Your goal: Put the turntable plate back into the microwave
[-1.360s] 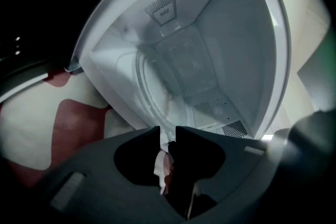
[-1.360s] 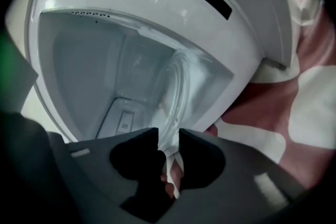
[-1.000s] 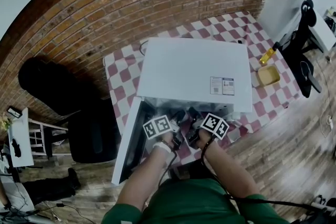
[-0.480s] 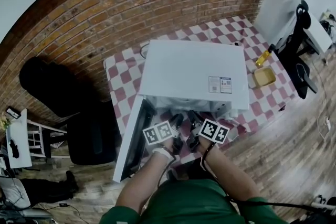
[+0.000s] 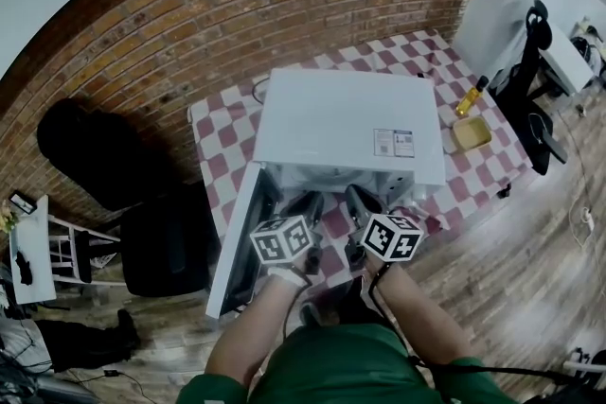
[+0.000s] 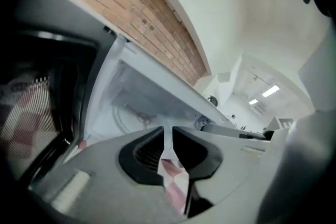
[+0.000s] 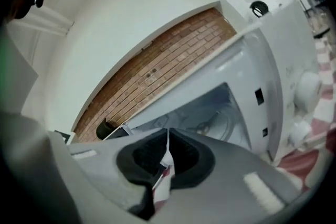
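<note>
The white microwave stands on a checked table with its door swung open to the left. The round glass turntable plate lies flat on the cavity floor, its hub showing through; the head view hides it. My left gripper and right gripper hang side by side just outside the opening, pointing in. Both sets of jaws have just been closing. Only a slit is left between each pair, with nothing in it.
A yellow tray and a bottle sit on the checked tablecloth right of the microwave. A black chair stands beside the open door, and an office chair at the far right.
Both grippers have lifted up and back from the microwave opening and rolled, so their marker cubes look larger. Their jaws have closed on nothing.
</note>
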Motion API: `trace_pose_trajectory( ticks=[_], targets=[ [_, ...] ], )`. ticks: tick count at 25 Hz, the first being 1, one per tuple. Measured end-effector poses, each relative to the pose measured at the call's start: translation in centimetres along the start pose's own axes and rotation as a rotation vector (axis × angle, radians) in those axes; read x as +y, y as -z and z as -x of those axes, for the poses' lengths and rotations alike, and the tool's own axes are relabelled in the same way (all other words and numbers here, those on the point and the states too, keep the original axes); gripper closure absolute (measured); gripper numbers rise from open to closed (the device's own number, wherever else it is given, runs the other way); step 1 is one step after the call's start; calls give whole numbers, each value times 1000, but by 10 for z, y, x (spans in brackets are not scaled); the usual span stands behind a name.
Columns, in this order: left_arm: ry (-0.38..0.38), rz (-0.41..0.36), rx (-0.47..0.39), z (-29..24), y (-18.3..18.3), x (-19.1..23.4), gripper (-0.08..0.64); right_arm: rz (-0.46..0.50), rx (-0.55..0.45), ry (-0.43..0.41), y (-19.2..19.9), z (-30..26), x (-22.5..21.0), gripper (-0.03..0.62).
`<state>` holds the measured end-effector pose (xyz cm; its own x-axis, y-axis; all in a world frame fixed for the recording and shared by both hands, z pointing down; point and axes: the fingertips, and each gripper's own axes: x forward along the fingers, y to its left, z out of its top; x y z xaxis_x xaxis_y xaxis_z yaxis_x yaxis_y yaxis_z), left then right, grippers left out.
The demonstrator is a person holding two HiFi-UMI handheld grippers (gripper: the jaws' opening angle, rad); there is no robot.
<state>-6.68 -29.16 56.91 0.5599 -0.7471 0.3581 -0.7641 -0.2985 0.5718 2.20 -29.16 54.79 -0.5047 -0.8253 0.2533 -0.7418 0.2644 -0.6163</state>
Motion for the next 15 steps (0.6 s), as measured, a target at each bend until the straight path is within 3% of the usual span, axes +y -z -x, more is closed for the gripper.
trace_pose_trajectory(
  ticks=[7,15],
  targets=[
    [25,-215,-77,31,-30,-38,503,233,-89,3,-35,31,28,577],
    [75,-358,-154,62,-55,-79,505,441,-160,-44,-57,58,75,577]
  ],
)
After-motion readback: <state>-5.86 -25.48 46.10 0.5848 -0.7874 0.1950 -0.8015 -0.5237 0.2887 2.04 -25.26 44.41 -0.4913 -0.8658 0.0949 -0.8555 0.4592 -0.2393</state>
